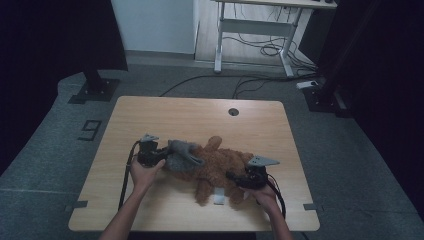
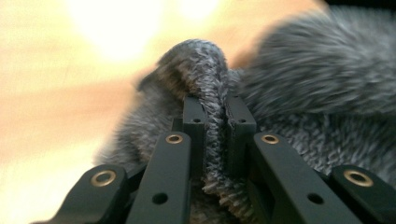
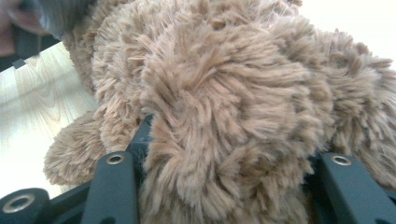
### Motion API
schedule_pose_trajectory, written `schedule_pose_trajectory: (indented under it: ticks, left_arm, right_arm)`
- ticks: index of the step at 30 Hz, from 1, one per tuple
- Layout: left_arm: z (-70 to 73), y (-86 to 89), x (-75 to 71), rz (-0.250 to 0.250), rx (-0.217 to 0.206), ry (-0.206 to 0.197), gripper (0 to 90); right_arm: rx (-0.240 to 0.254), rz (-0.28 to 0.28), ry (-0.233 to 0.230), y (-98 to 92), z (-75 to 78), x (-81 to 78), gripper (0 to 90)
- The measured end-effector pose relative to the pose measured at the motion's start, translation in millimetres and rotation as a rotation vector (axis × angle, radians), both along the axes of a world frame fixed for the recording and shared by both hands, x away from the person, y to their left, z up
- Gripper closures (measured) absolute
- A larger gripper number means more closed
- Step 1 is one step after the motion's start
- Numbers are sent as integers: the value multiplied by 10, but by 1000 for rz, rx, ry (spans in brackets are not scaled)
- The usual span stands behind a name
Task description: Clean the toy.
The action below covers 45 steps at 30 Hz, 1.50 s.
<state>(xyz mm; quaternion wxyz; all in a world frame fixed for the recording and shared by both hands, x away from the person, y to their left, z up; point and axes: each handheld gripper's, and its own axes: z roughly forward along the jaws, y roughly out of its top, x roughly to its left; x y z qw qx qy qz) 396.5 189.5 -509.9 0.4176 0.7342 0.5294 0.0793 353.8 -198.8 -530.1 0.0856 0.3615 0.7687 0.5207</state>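
On the wooden worktop (image 1: 150, 115), my left gripper (image 2: 215, 116) pinches the grey fuzzy garment (image 2: 317, 84), my right gripper (image 3: 224, 168) clamps the brown plush bear (image 3: 224, 93); best pull the fabric gently.

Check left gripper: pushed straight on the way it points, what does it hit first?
The left gripper, shut on the fuzzy grey knit garment, points at the brown plush teddy bear. Probably more grey fabric first, then the bear; depth is unclear.

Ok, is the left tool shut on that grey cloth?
Shut: the left tool pinches a fold of the grey cloth between its jaws.
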Motion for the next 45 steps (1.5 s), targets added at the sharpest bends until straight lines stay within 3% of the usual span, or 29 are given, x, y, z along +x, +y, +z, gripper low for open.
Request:
schedule_pose_trajectory:
  ticks: [4,8,11,14,18,24,27,29,31,33,39,41,43,45]
  left_arm:
    - [-176,-13,-13,-17,-39,42,815]
    - [-157,-91,-20,-25,-31,32,817]
    - [-151,-81,-16,-30,-42,39,817]
    - [-162,-79,-26,-30,-67,48,819]
    - [-178,-118,-28,-39,-139,67,832]
    - [-114,-100,12,-37,-242,54,840]
    - [18,-74,71,-39,-279,19,840]
    - [117,-64,117,-32,-299,-14,840]
    - [178,-66,154,-24,-279,-44,838]
    - [148,-65,190,-19,-254,-32,835]
    - [-146,-57,145,-18,-204,33,832]
    - [-218,-41,117,-20,-217,42,829]
    - [-233,-15,97,-25,-241,47,826]
    - [-204,-2,75,-32,-219,44,822]
  right_arm:
    - [2,-6,7,-1,-2,1,422]
    - [-20,-44,25,8,11,-13,308]
    - [-44,-57,47,-3,39,-14,297]
    - [-47,-56,76,0,49,-8,305]
    - [-35,-45,75,21,44,-14,426]
    - [-51,-11,-31,72,130,-66,537]
    - [-83,-22,-170,107,239,-61,537]
    - [-74,-39,-239,107,325,-8,535]
    - [-91,-45,-307,106,386,65,523]
    - [-118,-50,-335,113,380,118,511]
    - [-162,-23,-318,125,127,121,501]
    - [-171,-11,-309,122,34,88,499]
    - [-148,-11,-320,100,-19,58,498]
    - [-150,-5,-321,86,-36,33,498]
